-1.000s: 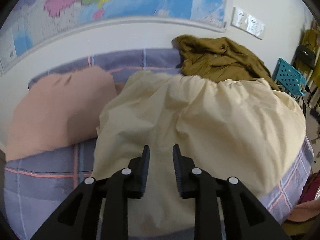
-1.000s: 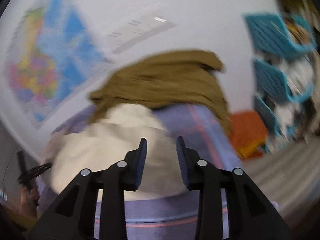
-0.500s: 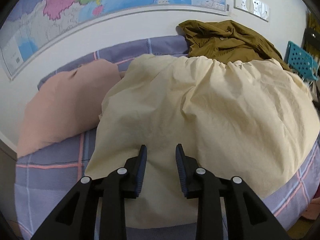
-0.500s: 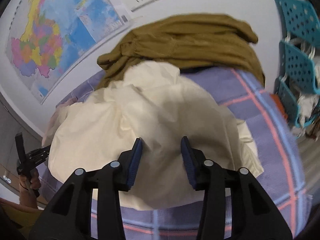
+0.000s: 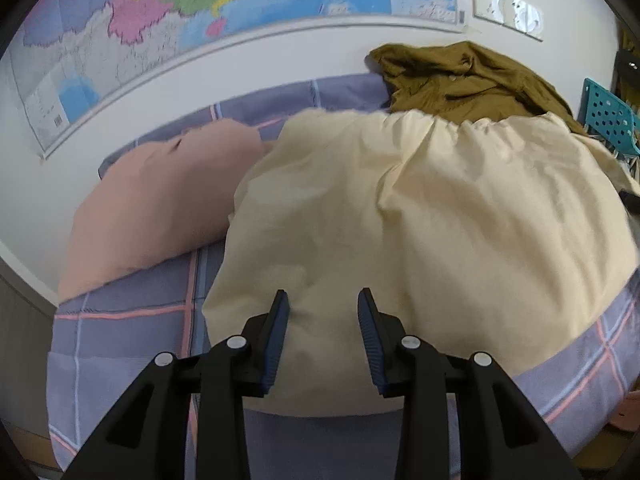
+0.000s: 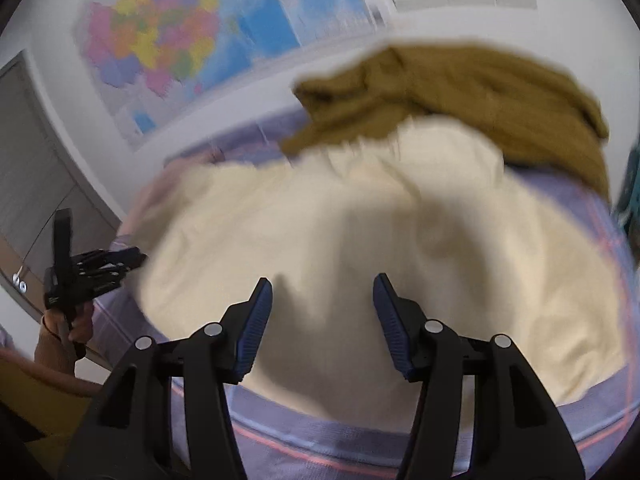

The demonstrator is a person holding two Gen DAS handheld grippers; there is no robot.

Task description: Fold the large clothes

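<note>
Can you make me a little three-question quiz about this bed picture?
1. True or false: the cream cloth lies on the checked sheet.
2. Which is nearest the wall map: A) the brown garment, B) the teal basket, C) the pink pillow?
3. Fill in: neither the left hand-held gripper nor the right hand-held gripper holds any ____.

Key: 1 true. 2 A. 3 cloth; both stand open above it, jaws just opened wider.
</note>
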